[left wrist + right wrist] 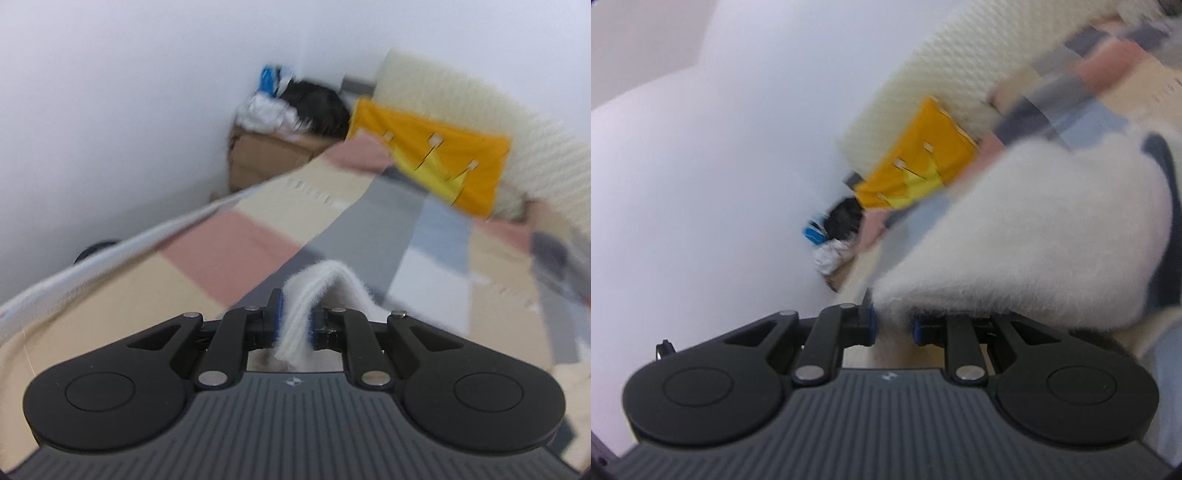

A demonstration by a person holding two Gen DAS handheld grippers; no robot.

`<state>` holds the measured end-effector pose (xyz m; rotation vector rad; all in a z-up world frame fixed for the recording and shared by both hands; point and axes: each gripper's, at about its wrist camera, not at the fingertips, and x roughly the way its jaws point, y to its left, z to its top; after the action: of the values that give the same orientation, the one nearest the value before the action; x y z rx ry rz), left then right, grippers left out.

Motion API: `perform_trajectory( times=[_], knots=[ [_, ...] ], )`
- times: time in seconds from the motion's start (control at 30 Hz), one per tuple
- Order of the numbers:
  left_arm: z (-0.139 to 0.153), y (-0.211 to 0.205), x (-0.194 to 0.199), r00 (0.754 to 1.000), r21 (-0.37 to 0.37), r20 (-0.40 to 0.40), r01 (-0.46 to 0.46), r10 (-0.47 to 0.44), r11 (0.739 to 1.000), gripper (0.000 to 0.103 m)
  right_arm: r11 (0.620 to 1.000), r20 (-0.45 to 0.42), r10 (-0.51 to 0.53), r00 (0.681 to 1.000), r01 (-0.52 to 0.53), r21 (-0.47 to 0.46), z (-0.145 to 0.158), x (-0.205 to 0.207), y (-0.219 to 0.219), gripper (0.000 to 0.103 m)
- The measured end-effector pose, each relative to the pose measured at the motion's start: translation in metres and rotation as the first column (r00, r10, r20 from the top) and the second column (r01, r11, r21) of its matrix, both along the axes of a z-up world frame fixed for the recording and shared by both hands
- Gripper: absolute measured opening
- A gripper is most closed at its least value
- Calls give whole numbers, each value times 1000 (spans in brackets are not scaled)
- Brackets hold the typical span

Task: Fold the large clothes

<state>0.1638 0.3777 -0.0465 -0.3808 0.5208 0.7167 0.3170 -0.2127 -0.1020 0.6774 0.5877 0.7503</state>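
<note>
We hold the fluffy white garment (1034, 229) in both tools: the left gripper (293, 321) is pinched narrow on a ribbed edge of it, and the right gripper (892, 321) is clamped on a thick furry fold that billows toward three o'clock, above the patchwork bedspread (229, 236). It looks soft, limp and light (bulky, though, and likely to sag between our two grips), so we judge firm hems or seams the best hold, while the yellow cushion (436, 155) at one o'clock stays clear
</note>
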Motion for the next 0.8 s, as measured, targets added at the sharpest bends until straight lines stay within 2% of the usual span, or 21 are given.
perform_trajectory(
  times=[0.1,0.17,0.27,0.33,0.4,0.47,0.57,0.63,0.7,0.8],
  knots=[
    [-33,10,24,997,-27,-76,-15,13,1000,15,996,-119,-62,991,55,-68,-21,18,2,22],
    [-53,15,37,993,-42,-119,-22,17,999,15,989,-220,-128,967,107,-105,-39,32,-3,22],
    [-79,24,53,986,-80,-164,-36,23,996,16,978,-359,-205,911,177,-109,-65,53,-13,22],
    [-91,27,57,984,-105,-177,-48,29,993,16,977,-407,-211,889,193,-86,-74,60,-15,22],
    [-98,28,63,984,-119,-176,-47,26,992,18,978,-422,-211,882,194,-83,-76,66,-11,22],
    [-100,28,62,984,-140,-179,-46,21,989,24,977,-412,-211,887,186,-100,-75,66,-5,23],
    [-96,28,61,982,-179,-189,-47,13,983,46,979,-422,-203,883,182,-90,-77,67,-4,23],
    [-90,27,61,985,-201,-175,-39,3,979,66,980,-428,-199,881,183,-79,-78,62,-8,23],
    [-78,20,53,988,-223,-152,-9,-25,975,74,982,-414,-191,890,173,-80,-74,59,-10,26],
    [-56,1,39,990,-228,-129,25,-56,973,77,986,-420,-164,892,156,-53,-74,50,-19,43]
  ],
)
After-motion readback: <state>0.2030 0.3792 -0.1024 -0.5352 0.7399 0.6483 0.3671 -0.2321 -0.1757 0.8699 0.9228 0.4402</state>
